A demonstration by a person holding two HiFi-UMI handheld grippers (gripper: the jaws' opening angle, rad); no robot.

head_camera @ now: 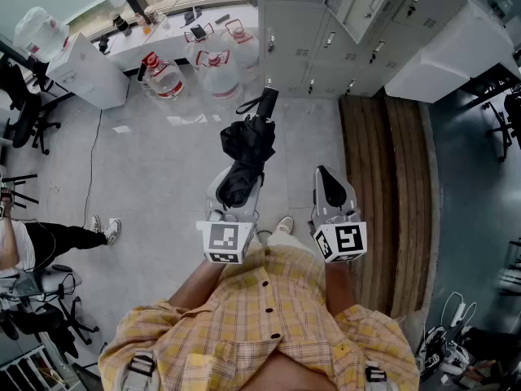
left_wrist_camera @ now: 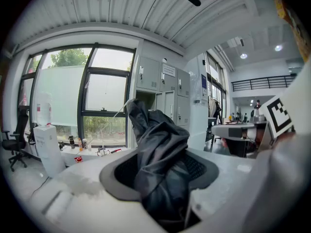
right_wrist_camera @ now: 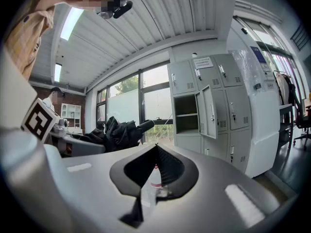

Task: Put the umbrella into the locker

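- Your yellow checked shirt (head_camera: pixel 269 316) fills the bottom of the head view, and both grippers reach out in front of it, near each other, above the grey floor (head_camera: pixel 163 177).
- Your left gripper (head_camera: pixel 236 187) is clamped on the folded black umbrella (head_camera: pixel 248 141). The left gripper view shows its jaws partly apart, with the bunched dark fabric (left_wrist_camera: pixel 158 144) squeezed between the pads.
- The umbrella sticks out past the left jaws, and its handle end (head_camera: pixel 267 100) points away from you toward the lockers. It is in the air, well short of them.
- Your right gripper (head_camera: pixel 330 187) has nothing in it. In the right gripper view (right_wrist_camera: pixel 156 152) its jaw tips meet at a point.
- A wooden strip (head_camera: pixel 391 186) runs along the floor just to the right of the right gripper.
- A seated person's legs (head_camera: pixel 57 239) show at the left edge.
- Further off, large water jugs (head_camera: pixel 221 72) stand on the floor beside a white dispenser (head_camera: pixel 85 72).
- The grey lockers (head_camera: pixel 358 31) stand beyond. In the right gripper view, one compartment (right_wrist_camera: pixel 185 113) is open with its door (right_wrist_camera: pixel 209 111) swung out.
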